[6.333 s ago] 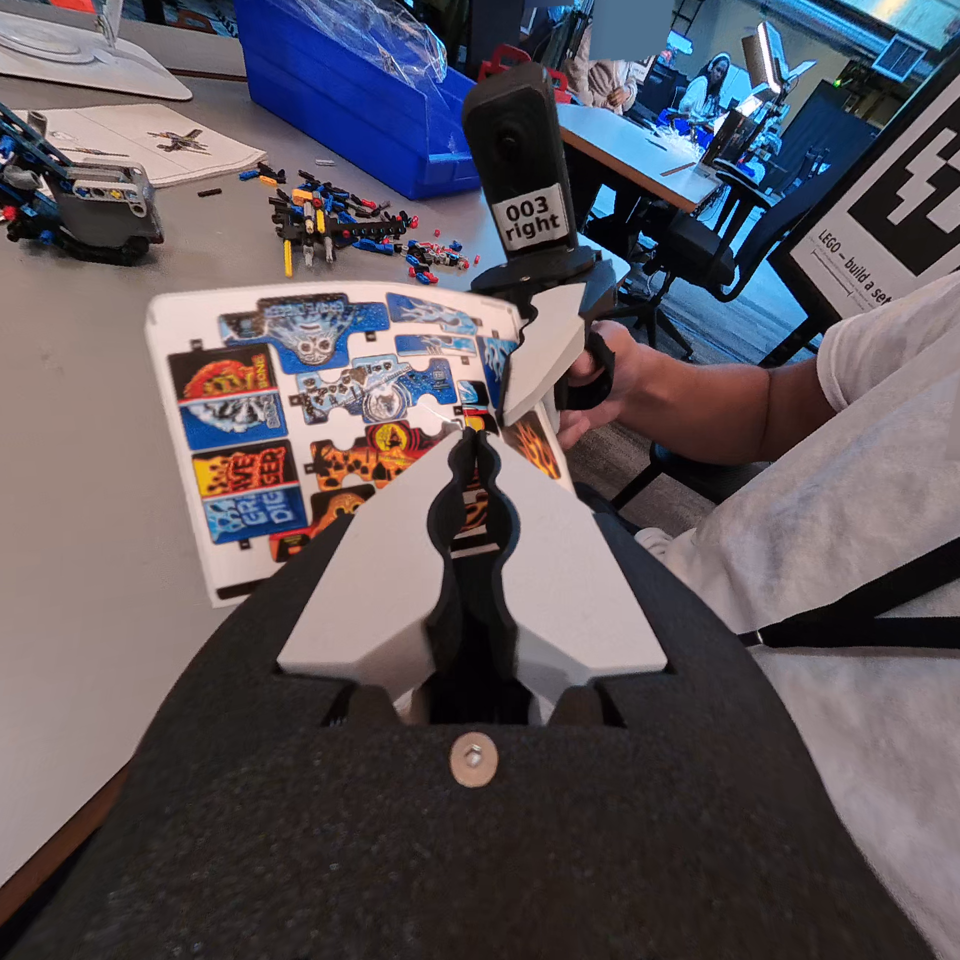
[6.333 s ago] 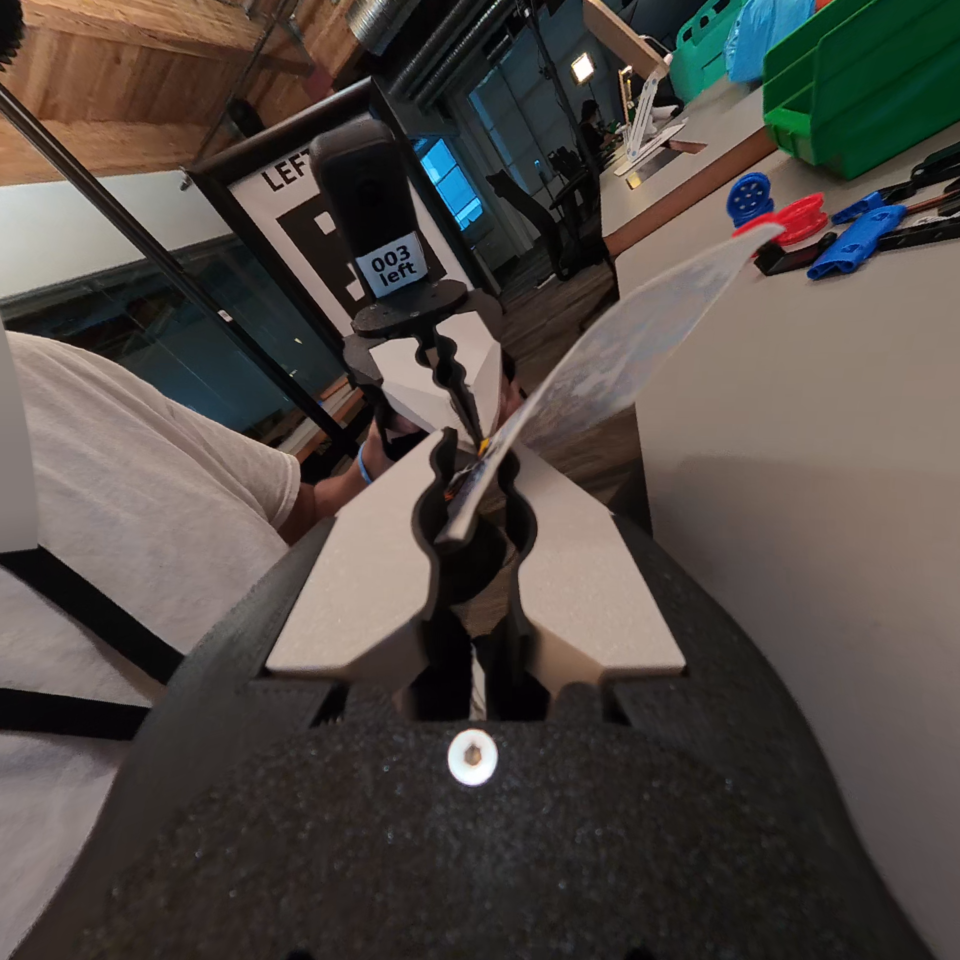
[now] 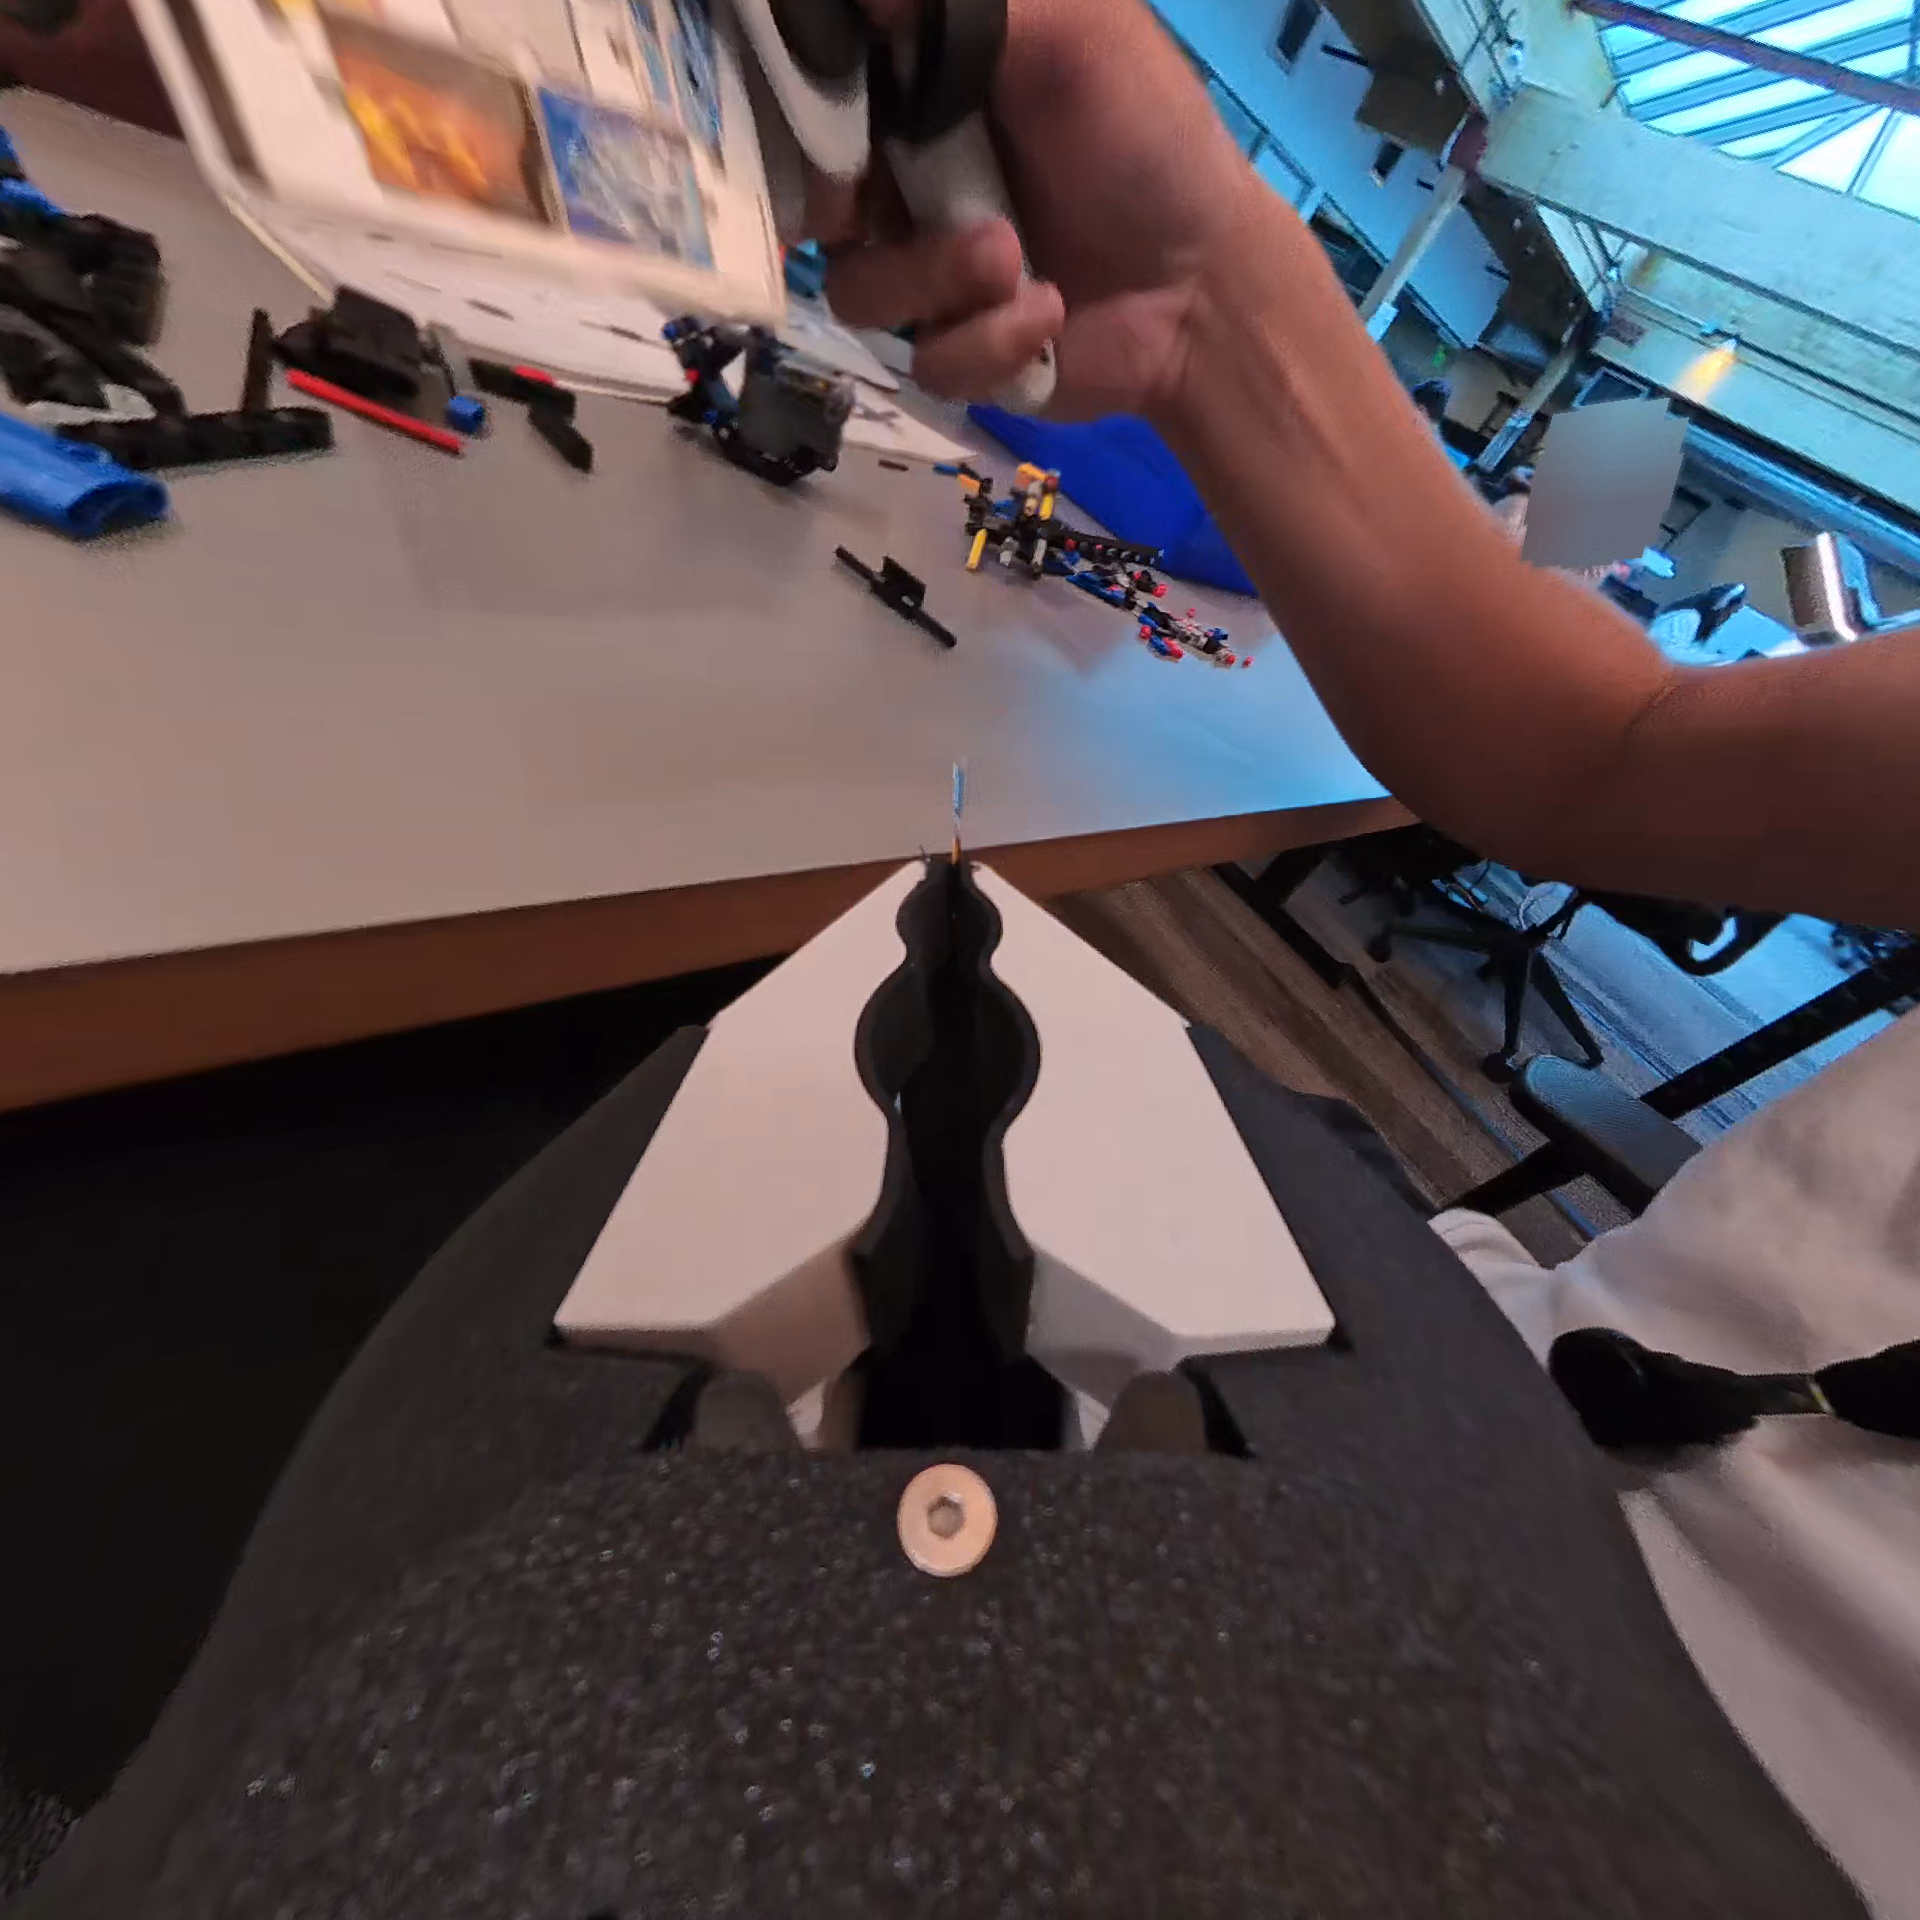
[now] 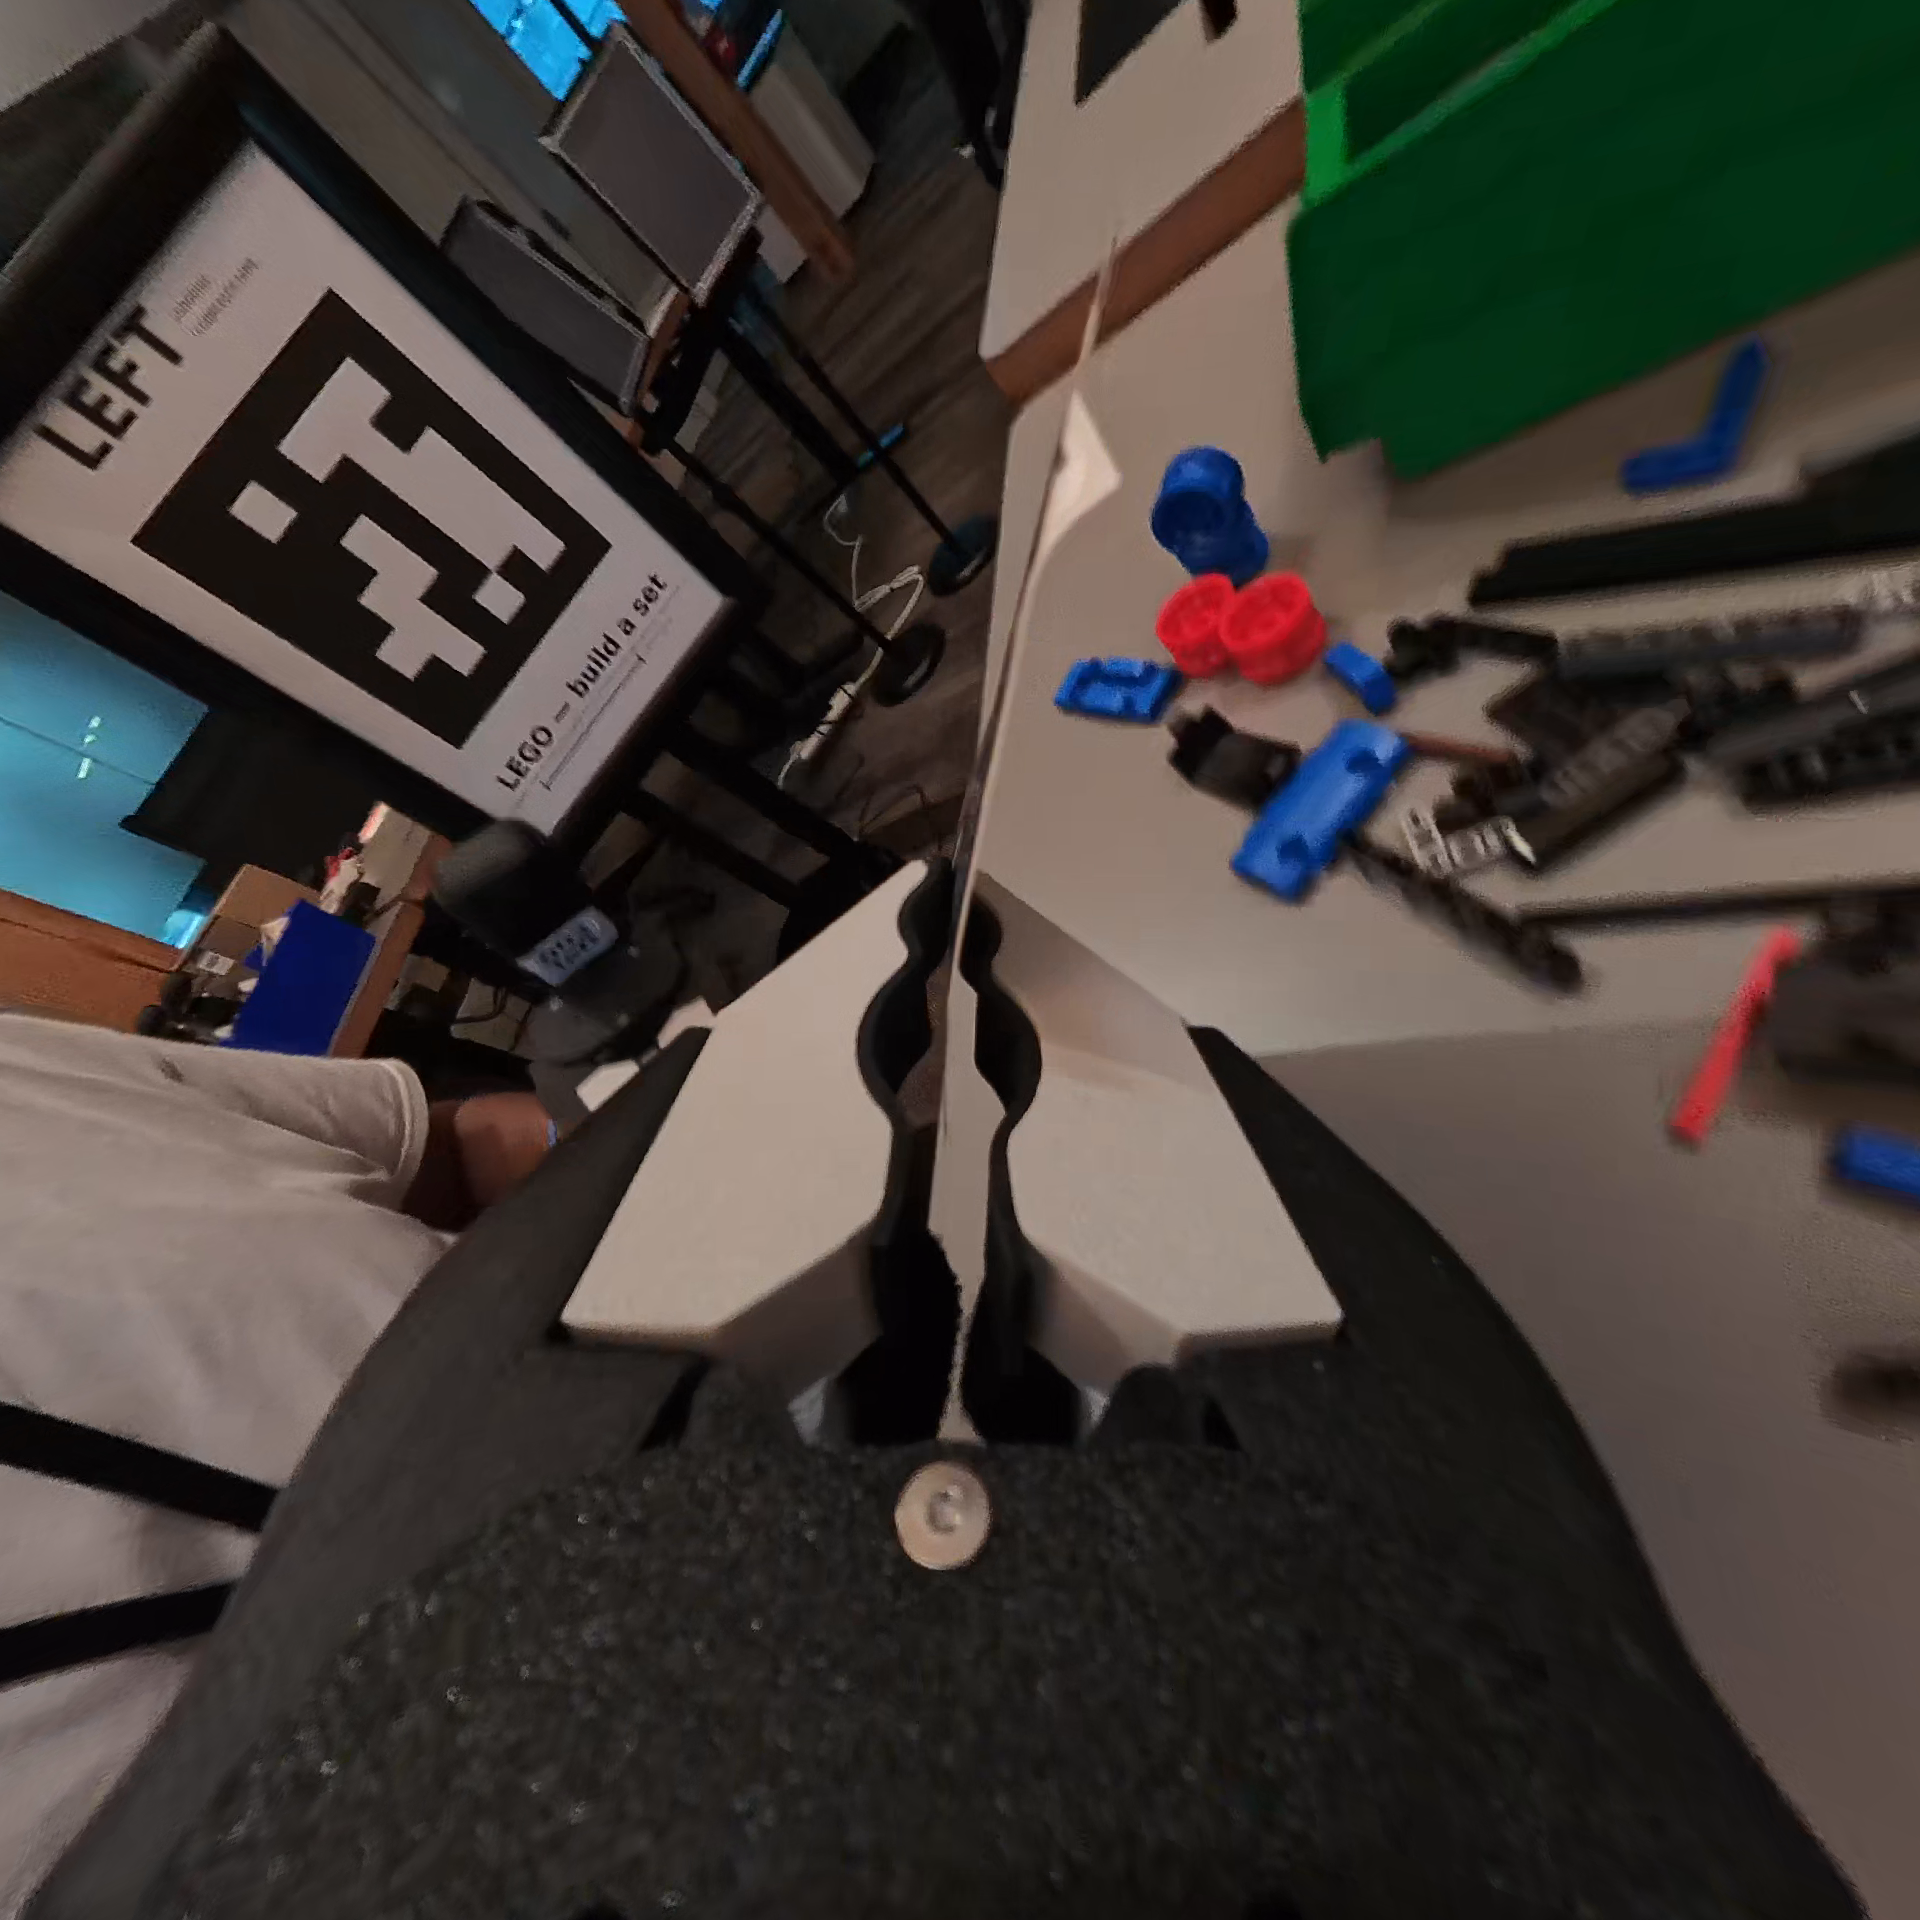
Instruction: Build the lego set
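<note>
While left gripper point(image 3: 948, 868) pinches sticker point(image 3: 957, 790), right gripper point(image 4: 951, 904) clamps sticker sheet point(image 4: 1023, 582) edge-on.

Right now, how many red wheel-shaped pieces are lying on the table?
2. Both sit touching, side by side, in the right wrist view: one red wheel on the left, the other red wheel beside it, just below a blue wheel. More may hide among the blurred parts.
</note>
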The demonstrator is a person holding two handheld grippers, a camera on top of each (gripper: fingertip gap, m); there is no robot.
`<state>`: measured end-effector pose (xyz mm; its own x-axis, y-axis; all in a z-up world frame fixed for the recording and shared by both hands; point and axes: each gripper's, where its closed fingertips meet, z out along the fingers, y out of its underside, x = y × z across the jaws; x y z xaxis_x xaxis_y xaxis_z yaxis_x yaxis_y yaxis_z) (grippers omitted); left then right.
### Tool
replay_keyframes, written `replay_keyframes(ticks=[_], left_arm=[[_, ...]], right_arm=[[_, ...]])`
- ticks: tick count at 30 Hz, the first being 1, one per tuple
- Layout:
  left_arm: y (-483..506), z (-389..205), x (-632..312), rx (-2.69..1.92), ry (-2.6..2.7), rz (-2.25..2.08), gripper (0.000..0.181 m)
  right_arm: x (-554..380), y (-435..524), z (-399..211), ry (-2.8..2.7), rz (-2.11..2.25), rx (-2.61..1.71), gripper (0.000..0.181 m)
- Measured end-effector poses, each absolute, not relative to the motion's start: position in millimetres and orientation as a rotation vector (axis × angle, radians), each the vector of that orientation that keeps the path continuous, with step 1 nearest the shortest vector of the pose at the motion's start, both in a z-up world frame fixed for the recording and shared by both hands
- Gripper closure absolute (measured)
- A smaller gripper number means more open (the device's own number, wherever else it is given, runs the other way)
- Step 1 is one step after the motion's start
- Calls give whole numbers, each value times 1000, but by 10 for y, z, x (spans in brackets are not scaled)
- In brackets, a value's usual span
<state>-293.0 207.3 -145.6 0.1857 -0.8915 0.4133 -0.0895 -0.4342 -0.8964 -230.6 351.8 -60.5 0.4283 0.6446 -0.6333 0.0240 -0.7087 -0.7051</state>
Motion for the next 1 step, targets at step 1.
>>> replay_keyframes(ticks=[1], left_arm=[[2095,-1506,-2956,-1711,936,-1313,181]], right_arm=[[-2440,3619,-545,-571,1306,-2044,181]])
